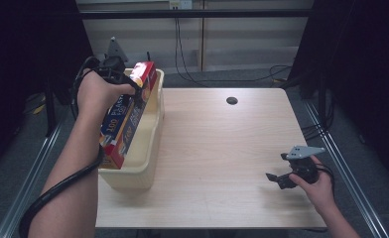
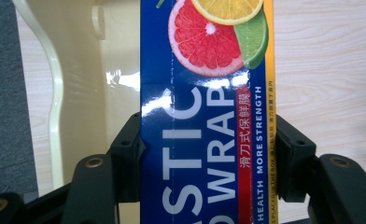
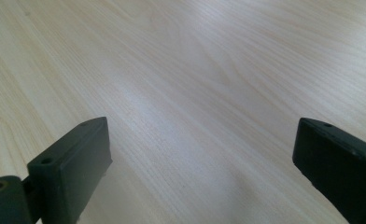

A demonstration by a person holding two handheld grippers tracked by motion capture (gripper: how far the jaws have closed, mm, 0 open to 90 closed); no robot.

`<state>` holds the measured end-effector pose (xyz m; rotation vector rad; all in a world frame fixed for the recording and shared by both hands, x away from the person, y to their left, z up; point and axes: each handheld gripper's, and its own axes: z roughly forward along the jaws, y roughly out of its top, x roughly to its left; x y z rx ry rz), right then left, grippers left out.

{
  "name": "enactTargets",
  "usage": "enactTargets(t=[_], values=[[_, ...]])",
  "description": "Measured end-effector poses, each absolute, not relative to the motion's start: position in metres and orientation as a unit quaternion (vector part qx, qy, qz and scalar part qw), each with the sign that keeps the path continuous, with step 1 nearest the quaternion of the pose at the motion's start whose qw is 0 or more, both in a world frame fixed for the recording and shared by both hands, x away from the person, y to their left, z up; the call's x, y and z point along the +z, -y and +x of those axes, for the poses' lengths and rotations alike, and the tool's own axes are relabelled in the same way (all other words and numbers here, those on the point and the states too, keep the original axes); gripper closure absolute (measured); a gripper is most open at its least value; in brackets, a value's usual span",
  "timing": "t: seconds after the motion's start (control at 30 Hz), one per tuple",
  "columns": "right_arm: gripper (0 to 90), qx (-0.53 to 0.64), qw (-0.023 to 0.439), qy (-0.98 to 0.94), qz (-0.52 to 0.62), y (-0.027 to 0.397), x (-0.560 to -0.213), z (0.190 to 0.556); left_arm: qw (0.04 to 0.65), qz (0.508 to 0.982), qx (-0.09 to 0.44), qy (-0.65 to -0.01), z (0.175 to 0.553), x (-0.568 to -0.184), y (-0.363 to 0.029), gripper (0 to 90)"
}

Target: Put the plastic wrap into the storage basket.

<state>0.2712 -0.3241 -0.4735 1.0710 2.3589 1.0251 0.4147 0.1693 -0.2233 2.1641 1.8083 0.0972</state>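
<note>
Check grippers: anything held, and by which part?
Left gripper clamps the plastic wrap box across its long side edges, over the bin. Right gripper holds nothing, jaws apart.

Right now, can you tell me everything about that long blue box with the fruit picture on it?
The plastic wrap box is a long, thin, glossy carton, blue with a red end and orange edges. It shows a grapefruit, an orange slice and a lime, plus big white letters reading PLASTIC WRAP. It is tilted, its lower end down in the cream bin and its upper end sticking up above the far rim. The left gripper squeezes it, one black jaw on each long side.
</note>
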Motion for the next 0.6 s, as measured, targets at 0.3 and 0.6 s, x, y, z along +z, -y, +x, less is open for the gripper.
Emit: enactTargets(t=[0.3, 0.6], values=[[4.2, 0.363, 0.176, -0.833, 0.377, 0.324, -0.474, 0.272, 0.153, 0.759, 0.04, -0.632, 0.414, -0.229, -0.172, 40.6], [4.2, 0.364, 0.177, -0.834, 0.376, 0.324, -0.473, 0.271, 0.148, 0.755, 0.037, -0.637, 0.414, -0.236, -0.173, 40.5]])
